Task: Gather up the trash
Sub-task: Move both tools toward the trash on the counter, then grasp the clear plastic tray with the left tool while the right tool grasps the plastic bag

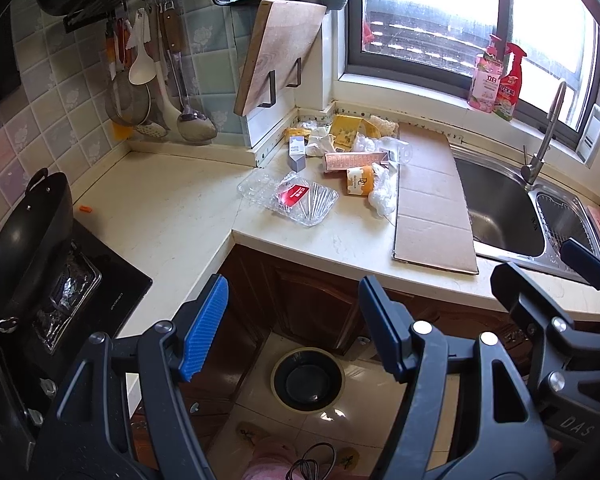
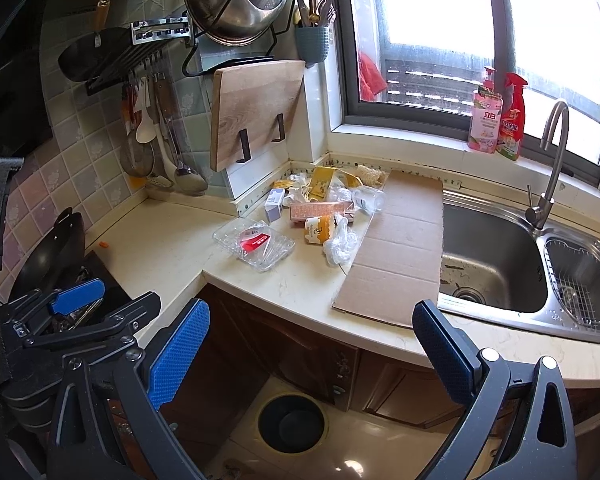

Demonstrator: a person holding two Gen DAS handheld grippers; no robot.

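A pile of trash lies in the counter's far corner: a clear plastic tray with a red label, a pink carton, an orange-and-white cup, crumpled white plastic, a grey-and-white box and yellow packets. A flat cardboard sheet lies beside it. A round bin stands on the floor below. My left gripper and right gripper are both open and empty, in front of the counter above the bin.
A steel sink with a tap is at the right. A black wok sits on the stove at the left. Utensils and a cutting board hang on the wall. Two bottles stand on the windowsill.
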